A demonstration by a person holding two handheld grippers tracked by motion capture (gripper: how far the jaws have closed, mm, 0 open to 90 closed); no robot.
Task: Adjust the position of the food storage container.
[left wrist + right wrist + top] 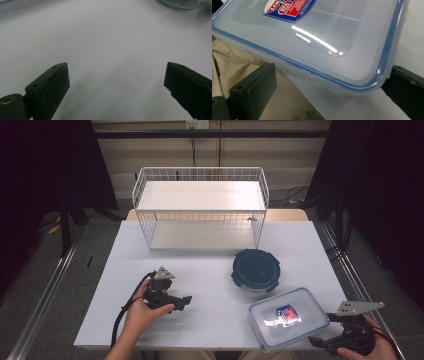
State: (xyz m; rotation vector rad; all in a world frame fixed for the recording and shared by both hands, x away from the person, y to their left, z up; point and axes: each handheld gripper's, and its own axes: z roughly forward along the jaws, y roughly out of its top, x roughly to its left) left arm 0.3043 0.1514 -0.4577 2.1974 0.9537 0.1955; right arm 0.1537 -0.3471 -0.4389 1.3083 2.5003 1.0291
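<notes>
A clear rectangular box (287,317) with a blue-rimmed lid and a red and blue label lies at the table's front right. My right gripper (324,331) sits at its near right corner. In the right gripper view the box (312,37) has that corner between the wide-apart jaws of the right gripper (333,68), and the pads do not press on it. My left gripper (182,301) rests low on the table at the left, held in a hand and pointing right. Its jaws (116,65) stand wide over bare white tabletop with nothing between them.
A round dark-lidded container (256,268) sits right of centre, and its edge (182,3) lies far ahead of the left gripper. A white wire rack (200,210) with two shelves stands at the back. The box's front corner overhangs the table edge (352,110), above beige cloth.
</notes>
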